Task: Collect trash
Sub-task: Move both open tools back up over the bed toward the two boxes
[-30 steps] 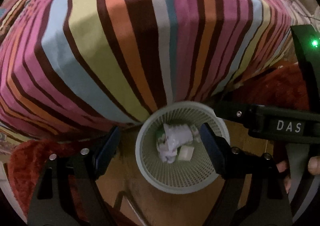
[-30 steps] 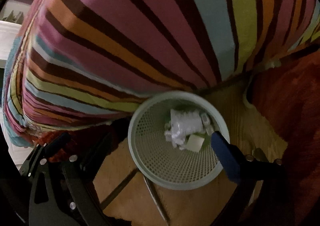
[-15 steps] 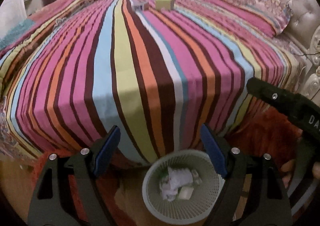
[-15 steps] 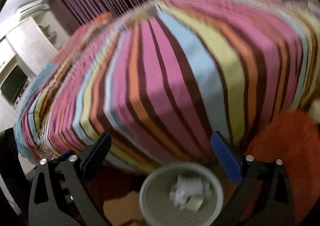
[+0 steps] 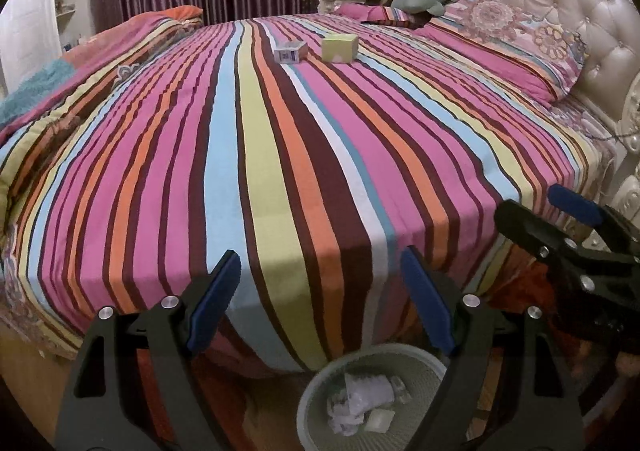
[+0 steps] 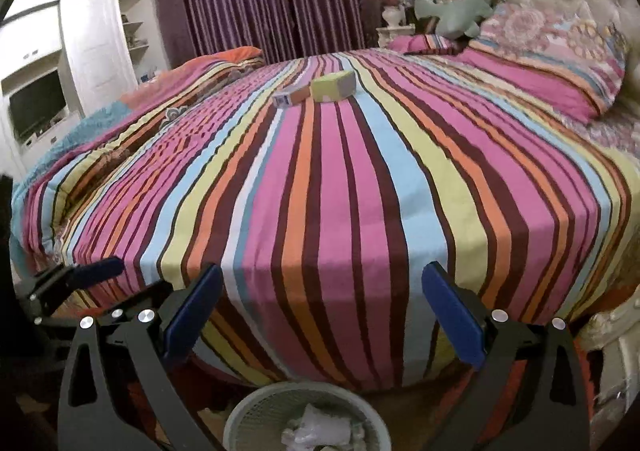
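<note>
I am holding both claws, left claw point(image 5: 320, 291) and right claw point(image 6: 322, 311), released and empty above the bin point(image 5: 374, 397). 2 boxes point(image 5: 316, 48) are lying far across the bed point(image 5: 280, 171); overreaching risks a skewed, slipping grasp.

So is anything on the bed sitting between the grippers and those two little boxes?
Nothing visible. Only bare striped bedspread lies between the open left gripper, the open right gripper and the yellow-green box and small white box, far across the bed.
</note>
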`<state>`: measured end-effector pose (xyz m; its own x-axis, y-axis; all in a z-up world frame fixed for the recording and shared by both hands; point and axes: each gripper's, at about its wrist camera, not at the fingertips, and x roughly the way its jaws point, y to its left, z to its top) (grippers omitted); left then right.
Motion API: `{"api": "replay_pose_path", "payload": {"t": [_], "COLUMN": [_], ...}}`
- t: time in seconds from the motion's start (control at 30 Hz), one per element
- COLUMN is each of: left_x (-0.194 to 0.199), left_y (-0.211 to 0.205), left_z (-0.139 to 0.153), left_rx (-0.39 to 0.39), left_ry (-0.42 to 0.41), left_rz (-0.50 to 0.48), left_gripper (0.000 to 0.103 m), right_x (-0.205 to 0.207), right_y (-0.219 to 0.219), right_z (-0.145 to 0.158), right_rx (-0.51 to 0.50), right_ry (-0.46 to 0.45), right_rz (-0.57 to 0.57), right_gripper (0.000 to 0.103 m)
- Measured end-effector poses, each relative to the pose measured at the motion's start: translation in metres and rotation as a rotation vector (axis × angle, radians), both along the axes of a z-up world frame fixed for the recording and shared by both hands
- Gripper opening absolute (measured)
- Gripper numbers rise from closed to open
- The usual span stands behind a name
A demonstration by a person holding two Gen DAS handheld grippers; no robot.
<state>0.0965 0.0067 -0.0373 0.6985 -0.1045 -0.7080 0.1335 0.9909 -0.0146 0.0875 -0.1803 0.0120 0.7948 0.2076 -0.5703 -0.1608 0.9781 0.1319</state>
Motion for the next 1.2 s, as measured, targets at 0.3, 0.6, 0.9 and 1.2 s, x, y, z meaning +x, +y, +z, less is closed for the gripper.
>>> {"api": "replay_pose_path", "payload": {"t": [0.3,0.6,0.9,1.2], "left_x": [0.05,0.11,0.195,0.279], "left_y": [0.02,0.03,0.039,0.043], "left_z": [0.009,0.015,0.022,0.024], "left_rx": [-0.067,-0.129,-0.127,-0.147], "left_ry": [0.003,0.005,0.006,0.042], "left_rz": [0.041,0.056,0.038,0.002], "left_gripper": [0.08,0.08,0.08,0.08], "right_x": [0.027,0.075,0.131,0.187], "right_y": [0.007,0.006,0.021,0.037], "right_z": [-0.001,0.008,0.008,0.008], "right_rx": [-0.024,-0.001,-0.009,-0.038], "right_ry": [-0.01,0.01,0.01,0.016], "right_rz": [0.002,-0.037,-0.064,-0.049], "right_gripper": [0.095,0.095,0.095,0.095]}}
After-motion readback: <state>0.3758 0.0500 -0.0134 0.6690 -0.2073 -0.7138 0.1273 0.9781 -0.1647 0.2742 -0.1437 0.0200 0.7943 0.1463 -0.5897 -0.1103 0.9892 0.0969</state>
